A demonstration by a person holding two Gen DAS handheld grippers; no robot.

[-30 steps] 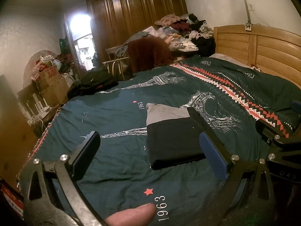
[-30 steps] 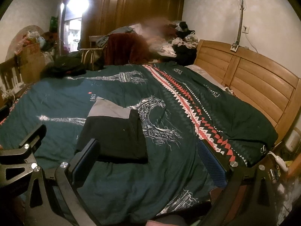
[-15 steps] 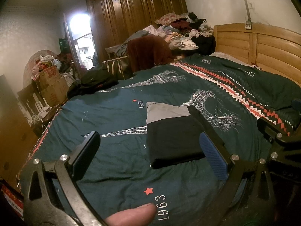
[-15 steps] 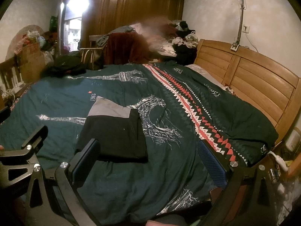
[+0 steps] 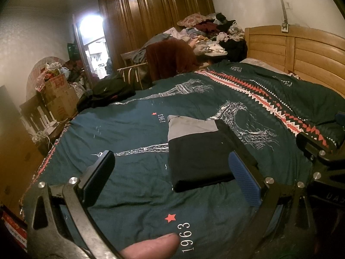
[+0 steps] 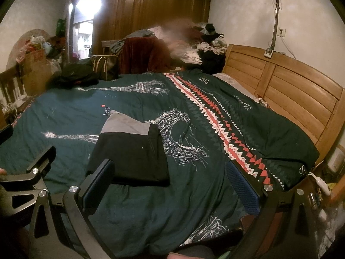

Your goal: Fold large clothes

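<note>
the black and grey folded garment [image 5: 200, 153] looks finished on the dark teal eiffel-tower bedspread [image 5: 133, 129], left gripper [image 5: 170, 177] and right gripper [image 6: 170, 183] both gaping empty, so next probably calls for fetching another piece.

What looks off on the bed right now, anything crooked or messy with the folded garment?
Nothing stands out. The folded garment lies flat on the bedspread as a compact rectangle, its grey band at the far end. The left gripper and right gripper are open, touching nothing.

blurred: clothes pile [image 6: 176, 32] | cut off: right gripper [image 5: 319, 142], fingertip [image 5: 151, 247]
</note>
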